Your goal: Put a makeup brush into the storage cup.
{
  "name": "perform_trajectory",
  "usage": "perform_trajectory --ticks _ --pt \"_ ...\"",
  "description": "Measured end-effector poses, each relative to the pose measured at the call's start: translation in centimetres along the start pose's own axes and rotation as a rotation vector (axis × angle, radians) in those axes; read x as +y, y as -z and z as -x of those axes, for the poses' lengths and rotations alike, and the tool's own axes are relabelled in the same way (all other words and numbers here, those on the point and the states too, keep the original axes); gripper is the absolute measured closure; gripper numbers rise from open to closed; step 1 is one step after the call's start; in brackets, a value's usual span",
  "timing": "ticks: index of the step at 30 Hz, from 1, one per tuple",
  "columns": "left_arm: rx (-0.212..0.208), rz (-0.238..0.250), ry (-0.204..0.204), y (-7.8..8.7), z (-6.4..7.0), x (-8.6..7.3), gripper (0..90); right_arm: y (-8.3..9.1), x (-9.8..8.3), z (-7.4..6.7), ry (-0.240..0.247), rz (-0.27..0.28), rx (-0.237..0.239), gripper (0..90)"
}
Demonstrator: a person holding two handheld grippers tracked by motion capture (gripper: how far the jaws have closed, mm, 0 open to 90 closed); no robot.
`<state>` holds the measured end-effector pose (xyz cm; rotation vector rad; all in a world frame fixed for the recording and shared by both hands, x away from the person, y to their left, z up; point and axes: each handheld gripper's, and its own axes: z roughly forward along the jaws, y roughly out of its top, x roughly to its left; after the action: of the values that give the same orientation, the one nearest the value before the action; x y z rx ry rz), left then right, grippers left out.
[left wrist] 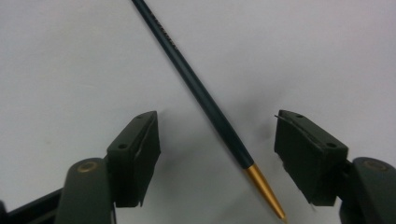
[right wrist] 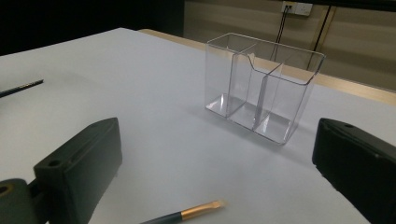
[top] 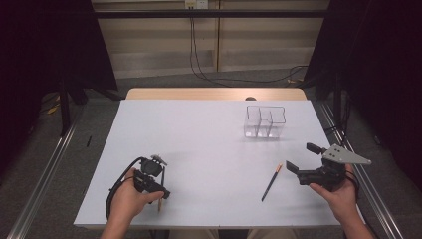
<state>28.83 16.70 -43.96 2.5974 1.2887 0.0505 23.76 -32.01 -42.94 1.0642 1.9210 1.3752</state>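
Your left gripper stands over a dark pencil-like stick near the front left corner of the table. In the left gripper view the stick lies flat on the white surface, running diagonally between the two jaws, its gold tip toward the bottom of that view. The jaws stand roughly half open, one on each side of the stick, and neither pad touches it: pale table shows on both sides of the shaft. Nothing is gripped.

In the high view, your left hand holds the gripper pointed down at the table, close to the front edge; the stick there is mostly hidden under the tool.

A second stick, dark with an orange-gold end, lies loose right of centre, toward the front edge, slanted, with the gold end the farther one. It sits just left of your right gripper, apart from it. In the right gripper view that gold end shows low between the jaws.

Your right gripper's jaws stand wide apart and hold nothing. Your right hand holds it near the right edge of the table, aimed at the clear three-compartment holder.

The holder stands upright toward the back right corner, well apart from both sticks. All its compartments look empty.
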Motion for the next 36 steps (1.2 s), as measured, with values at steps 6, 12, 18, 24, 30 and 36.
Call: perform_trajectory --ticks 6,12,18,24,30,36 --pt "-0.01 -0.002 -0.01 -0.15 0.02 0.01 41.2 0.01 0.0 -0.01 0.0 0.0 0.0 1.1" --pt "0.006 -0.013 -0.017 -0.12 0.17 0.04 45.8 0.03 0.01 0.01 0.0 0.0 -0.004 1.1" --pt "0.036 -0.05 -0.04 -0.08 0.6 0.21 55.9 0.0 -0.01 0.02 0.004 -0.002 -0.006 1.2" --pt "0.037 -0.076 -0.064 -0.06 0.79 0.38 67.5 -0.03 -0.04 0.04 0.004 -0.002 -0.005 1.2" --pt "0.018 -0.095 -0.084 -0.13 0.94 0.56 83.2 -0.13 -0.08 -0.04 0.007 -0.008 -0.004 1.3" --pt "0.001 -0.118 -0.108 -0.16 0.8 0.88 83.4 -0.2 -0.11 -0.07 0.008 -0.011 0.0 1.3"
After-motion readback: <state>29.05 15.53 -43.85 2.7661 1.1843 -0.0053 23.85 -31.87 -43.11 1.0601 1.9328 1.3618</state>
